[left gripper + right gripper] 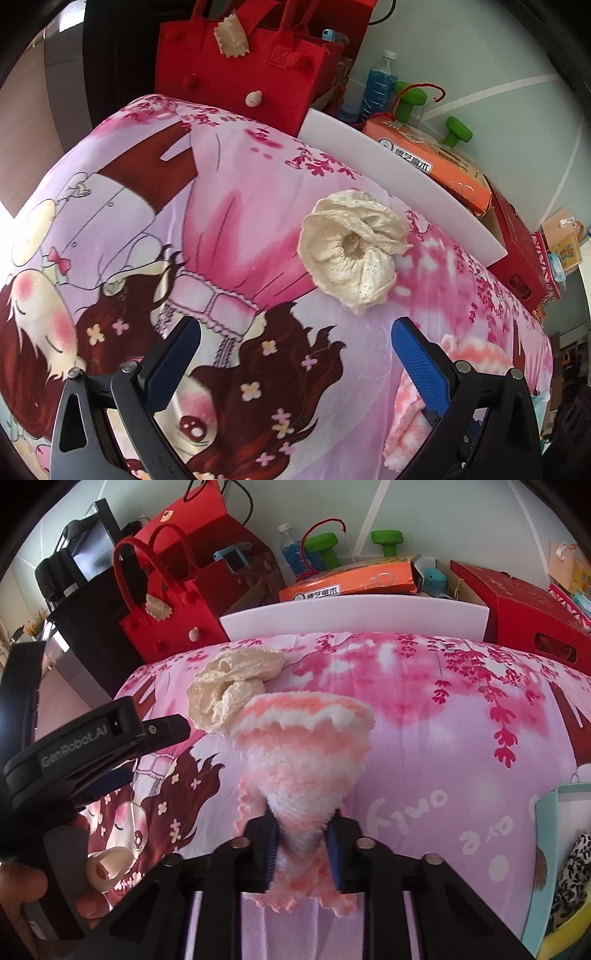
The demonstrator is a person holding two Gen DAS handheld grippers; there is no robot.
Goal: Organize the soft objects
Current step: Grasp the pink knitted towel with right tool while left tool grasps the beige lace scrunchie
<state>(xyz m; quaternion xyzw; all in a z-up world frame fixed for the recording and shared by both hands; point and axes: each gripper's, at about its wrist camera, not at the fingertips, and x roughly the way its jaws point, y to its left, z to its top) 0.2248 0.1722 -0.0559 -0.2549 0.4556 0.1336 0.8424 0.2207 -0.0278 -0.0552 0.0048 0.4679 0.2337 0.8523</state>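
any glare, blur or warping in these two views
Left wrist view: blown-out white glare at the left edge, strong fisheye bending of the white foam board, cream lace cloth sharp. Right wrist view: evenly lit, dark rounded corners, the pink fuzzy cloth soft and slightly blurred close to the jaws.

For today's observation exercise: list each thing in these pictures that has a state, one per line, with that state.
left gripper: open, empty, above the bedsheet.
right gripper: shut on the pink fluffy cloth.
pink fluffy cloth: pinched at one end, the rest fanned out.
cream lace cloth: crumpled, lying loose on the bedsheet, not held.
bedsheet: spread flat.
red felt bag: upright, open at the top.
water bottle: upright, capped.
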